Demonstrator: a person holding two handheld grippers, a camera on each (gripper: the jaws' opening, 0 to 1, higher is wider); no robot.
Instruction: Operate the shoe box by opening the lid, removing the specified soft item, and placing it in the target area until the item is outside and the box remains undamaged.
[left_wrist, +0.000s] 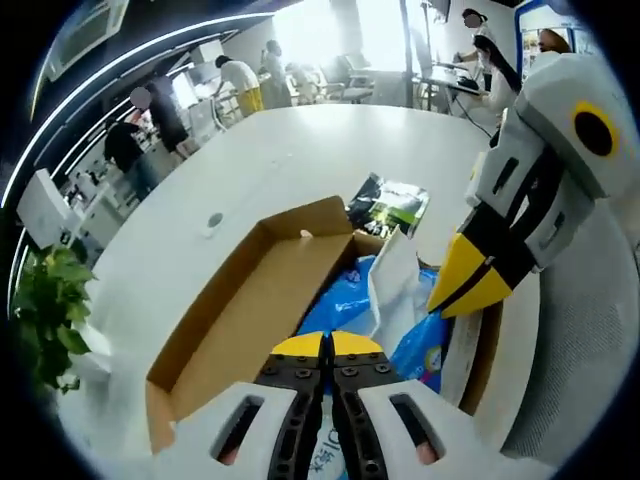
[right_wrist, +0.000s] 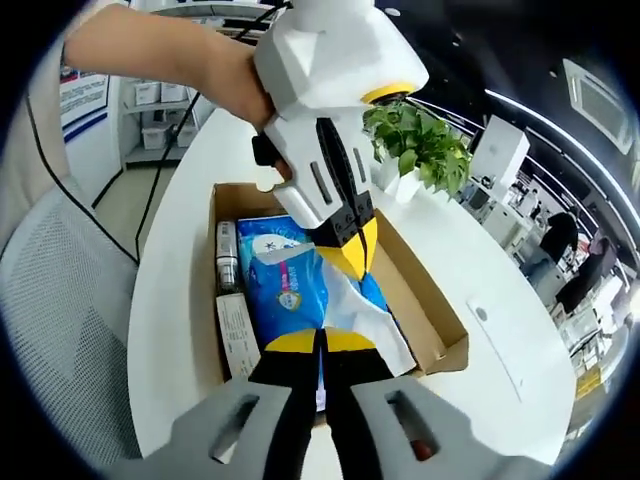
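Both cameras hover close above the open shoe box (left_wrist: 250, 300) from opposite ends, each looking down across it toward the other gripper, sharing the blue soft pack (right_wrist: 285, 285) inside.

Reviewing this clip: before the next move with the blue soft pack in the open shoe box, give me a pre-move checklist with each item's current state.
1. Lid open: ok. The shoe box lies open, with its lid folded out flat.
2. Blue soft pack reachable: ok, it lies on top in the box.
3. Left gripper grip: cannot tell; its jaws look shut over the pack, but the contact is hidden.
4. Right gripper grip: cannot tell; its jaws are shut at the white paper.
5. Box undamaged: ok, no tears visible.
6. Landing space: ok, the white table beyond the box is bare, apart from a dark green packet.
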